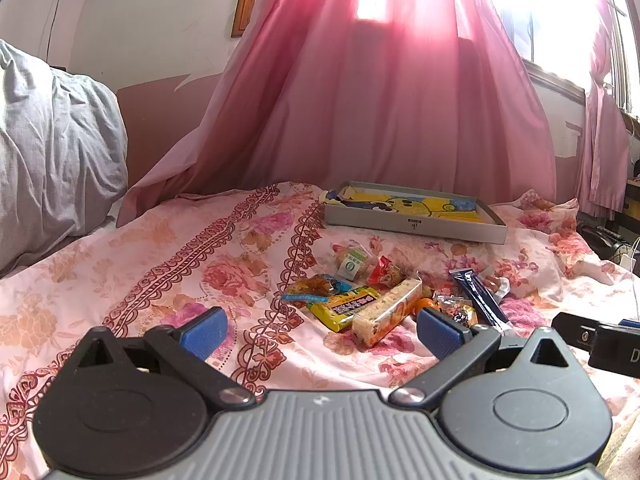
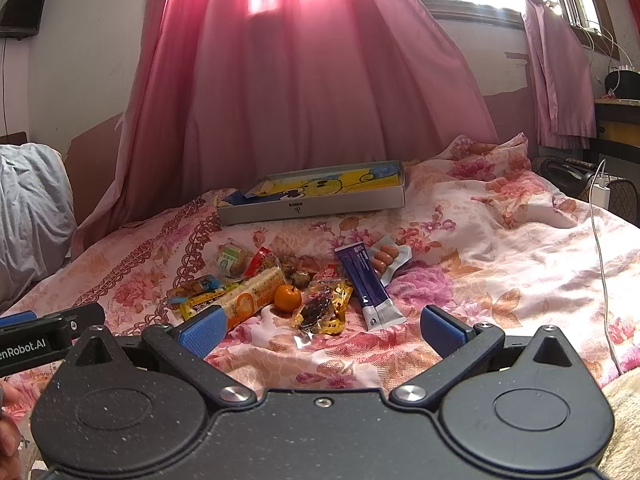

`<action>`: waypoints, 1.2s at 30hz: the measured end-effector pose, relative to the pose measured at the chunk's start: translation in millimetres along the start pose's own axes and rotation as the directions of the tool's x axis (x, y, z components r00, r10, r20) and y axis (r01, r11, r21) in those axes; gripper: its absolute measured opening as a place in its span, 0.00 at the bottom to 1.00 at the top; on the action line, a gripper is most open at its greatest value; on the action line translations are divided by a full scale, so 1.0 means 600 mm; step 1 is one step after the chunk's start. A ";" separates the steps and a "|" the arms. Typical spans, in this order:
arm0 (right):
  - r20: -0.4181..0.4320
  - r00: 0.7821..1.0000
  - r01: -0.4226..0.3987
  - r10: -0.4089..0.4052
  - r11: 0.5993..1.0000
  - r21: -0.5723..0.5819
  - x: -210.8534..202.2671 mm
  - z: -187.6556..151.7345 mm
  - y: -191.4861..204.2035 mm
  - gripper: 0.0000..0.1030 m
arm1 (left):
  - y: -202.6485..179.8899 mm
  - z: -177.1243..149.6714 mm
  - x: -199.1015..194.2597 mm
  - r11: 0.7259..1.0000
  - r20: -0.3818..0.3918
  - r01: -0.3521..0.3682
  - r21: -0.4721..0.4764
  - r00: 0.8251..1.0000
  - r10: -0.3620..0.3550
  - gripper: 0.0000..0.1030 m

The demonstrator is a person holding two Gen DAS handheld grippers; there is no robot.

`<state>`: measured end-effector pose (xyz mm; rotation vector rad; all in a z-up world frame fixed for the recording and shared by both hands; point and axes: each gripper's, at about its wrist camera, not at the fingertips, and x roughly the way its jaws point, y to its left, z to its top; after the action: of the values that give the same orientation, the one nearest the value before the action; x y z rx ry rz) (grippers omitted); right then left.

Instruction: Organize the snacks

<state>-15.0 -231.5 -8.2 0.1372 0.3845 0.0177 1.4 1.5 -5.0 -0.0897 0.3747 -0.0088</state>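
On the floral bed (image 2: 500,240), a heap of snacks (image 2: 288,284) lies just before the shallow box (image 2: 312,210), while the left hand-held gripper (image 1: 322,330) and right hand-held gripper (image 2: 320,326) hover spread wide, empty.

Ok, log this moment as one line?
stage: pre-grasp | left gripper: open, empty | right gripper: open, empty | snacks: piled on bedspread | tray: behind pile, no snacks visible inside
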 end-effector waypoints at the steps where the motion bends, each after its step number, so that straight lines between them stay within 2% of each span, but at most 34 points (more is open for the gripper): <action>1: 0.000 1.000 0.000 0.000 1.000 0.000 0.000 0.000 0.000 0.99 | 0.000 0.000 0.000 1.000 0.000 0.001 0.000 1.000 -0.001 1.00; 20: -0.013 1.000 0.002 -0.002 1.000 -0.004 0.001 -0.001 0.001 0.99 | -0.002 -0.003 0.000 1.000 -0.009 -0.006 -0.007 1.000 0.006 1.00; 26: -0.088 0.995 0.037 -0.038 0.999 -0.007 0.025 -0.012 -0.005 0.99 | 0.001 -0.008 0.014 1.000 -0.069 -0.007 -0.010 0.998 0.006 1.00; 36: -0.197 0.980 0.003 0.019 0.994 0.112 0.059 -0.002 -0.030 0.99 | -0.001 -0.010 0.054 0.999 -0.160 -0.014 -0.050 0.987 0.006 1.00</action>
<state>17.5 -247.5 -25.0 0.2494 0.5844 0.0176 29.4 -0.3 -22.6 -0.1379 0.5360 0.0037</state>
